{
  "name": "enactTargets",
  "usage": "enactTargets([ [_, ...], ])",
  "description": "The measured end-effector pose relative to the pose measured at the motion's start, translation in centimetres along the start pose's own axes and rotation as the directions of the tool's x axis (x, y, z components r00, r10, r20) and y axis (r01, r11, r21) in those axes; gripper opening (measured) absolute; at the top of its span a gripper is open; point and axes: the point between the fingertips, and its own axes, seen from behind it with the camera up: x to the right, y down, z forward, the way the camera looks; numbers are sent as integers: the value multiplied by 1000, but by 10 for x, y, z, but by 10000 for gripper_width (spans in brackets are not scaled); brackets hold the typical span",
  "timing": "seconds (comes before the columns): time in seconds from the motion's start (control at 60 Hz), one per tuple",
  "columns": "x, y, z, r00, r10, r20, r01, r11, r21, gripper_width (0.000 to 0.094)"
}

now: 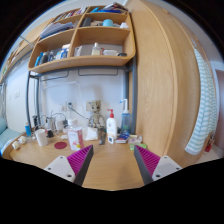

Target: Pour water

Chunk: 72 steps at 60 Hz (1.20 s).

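My gripper (113,160) is open over a wooden desk (108,168), with only bare desktop between its magenta pads (82,157). At the desk's far edge, beyond the fingers, stand a white bottle with a red cap (111,127), a pink carton (75,136) and a white cup (41,137). A small clear cup (132,143) sits just ahead of the right finger. No water shows in any of them from here.
A teddy bear (93,114) sits against the back wall among clutter. Wooden shelves (85,50) with bottles and boxes hang above the desk. A tall wooden cabinet side (165,80) rises on the right, with a radiator (203,100) beyond it.
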Motion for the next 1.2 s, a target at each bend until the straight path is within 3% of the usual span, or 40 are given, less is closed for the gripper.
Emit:
enactTargets([
  [0.283, -119, 34, 43, 982, 5, 191, -6, 1000, 8, 843],
  [0.433, -162, 44, 87, 981, -17, 191, 16, 1000, 4, 847],
  [0.733, -164, 37, 155, 994, -60, 95, 58, 998, 33, 835],
  [0.833, -166, 38, 170, 994, -45, 96, 42, 999, 30, 757],
  [0.933, -168, 45, 179, 993, -39, 107, 38, 999, 13, 607],
  [1.2, -175, 43, 178, 990, -69, 121, 66, 997, 32, 466],
])
